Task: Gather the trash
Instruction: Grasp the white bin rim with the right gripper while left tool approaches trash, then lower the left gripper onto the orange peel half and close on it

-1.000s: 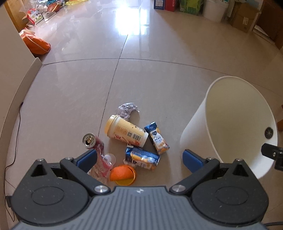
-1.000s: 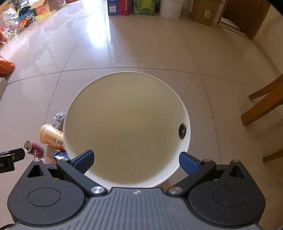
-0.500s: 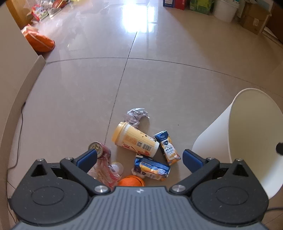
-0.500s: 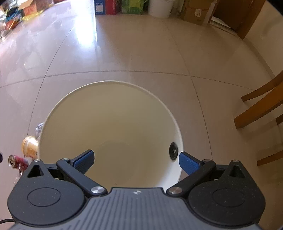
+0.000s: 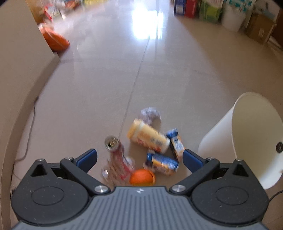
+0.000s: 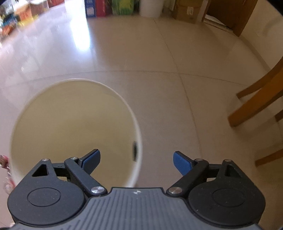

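Note:
A heap of trash lies on the tiled floor ahead of my left gripper (image 5: 139, 157), which is open and holds nothing. In the heap are a yellow cup (image 5: 147, 136), a red can (image 5: 114, 146), two blue-and-orange cartons (image 5: 163, 163), an orange lid (image 5: 141, 178), a crumpled wrapper (image 5: 150, 115) and a clear plastic piece (image 5: 115, 169). A white bin (image 5: 247, 134) stands to the right of the heap. My right gripper (image 6: 137, 160) is open above the white bin's (image 6: 76, 131) right rim; the bin looks empty.
A beige wall or cabinet side (image 5: 19, 70) with a black cable (image 5: 31, 127) runs along the left. An orange bag (image 5: 54, 39) lies further back. Boxes and a white bucket (image 6: 150, 7) line the far wall. Wooden chair legs (image 6: 256, 109) stand to the right.
Both views shifted and blurred. The left gripper dropped and tilted up, so the heap sits between its fingers. The right gripper moved right, so the bin now lies to its left.

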`<action>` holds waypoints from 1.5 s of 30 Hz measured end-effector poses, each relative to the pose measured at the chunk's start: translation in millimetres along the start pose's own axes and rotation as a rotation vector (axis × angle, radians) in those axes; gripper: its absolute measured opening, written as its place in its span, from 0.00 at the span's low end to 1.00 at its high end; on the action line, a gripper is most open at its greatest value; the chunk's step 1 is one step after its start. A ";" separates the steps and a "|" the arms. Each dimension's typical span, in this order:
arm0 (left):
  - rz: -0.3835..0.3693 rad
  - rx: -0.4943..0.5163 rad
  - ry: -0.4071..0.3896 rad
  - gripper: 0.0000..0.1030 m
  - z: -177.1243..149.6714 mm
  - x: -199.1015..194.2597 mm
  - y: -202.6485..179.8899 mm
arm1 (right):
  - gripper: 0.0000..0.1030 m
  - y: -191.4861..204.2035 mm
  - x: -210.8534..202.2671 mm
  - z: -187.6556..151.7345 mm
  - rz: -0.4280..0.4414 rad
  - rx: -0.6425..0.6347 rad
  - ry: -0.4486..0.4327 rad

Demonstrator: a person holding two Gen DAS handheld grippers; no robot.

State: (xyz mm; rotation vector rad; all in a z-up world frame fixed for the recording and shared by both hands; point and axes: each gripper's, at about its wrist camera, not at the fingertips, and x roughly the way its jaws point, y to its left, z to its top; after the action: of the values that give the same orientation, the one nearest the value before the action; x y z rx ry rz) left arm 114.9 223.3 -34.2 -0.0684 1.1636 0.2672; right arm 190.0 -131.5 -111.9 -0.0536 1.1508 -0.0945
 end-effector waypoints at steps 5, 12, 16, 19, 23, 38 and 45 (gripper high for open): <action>-0.002 -0.090 0.024 0.99 -2.1 2.4 7.8 | 0.66 -13.1 13.2 6.4 0.064 0.053 0.077; -0.014 -0.059 0.000 0.99 11.4 2.0 -12.3 | 0.49 -16.2 33.1 13.9 0.070 0.098 0.127; -0.060 -0.079 -0.004 0.99 19.7 1.4 -20.5 | 0.37 -21.3 46.2 16.0 0.074 0.085 0.136; -0.059 -0.058 -0.029 0.99 20.9 -2.1 -24.7 | 0.19 -17.3 51.6 18.5 0.088 0.093 0.147; -0.071 -0.061 -0.003 0.99 20.9 4.2 -27.2 | 0.10 -10.9 53.0 19.2 0.090 0.080 0.159; -0.114 -0.042 -0.020 0.99 26.1 7.8 -14.6 | 0.10 0.4 54.6 29.1 0.066 0.042 0.172; -0.117 -0.046 -0.014 0.99 25.9 10.8 -17.8 | 0.11 3.0 45.2 15.3 0.065 0.042 0.190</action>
State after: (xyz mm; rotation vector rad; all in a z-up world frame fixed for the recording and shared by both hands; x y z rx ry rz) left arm 146.4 213.0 -35.3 -0.1749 1.1355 0.1906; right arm 222.5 -133.2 -147.0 0.0306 1.3387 -0.0675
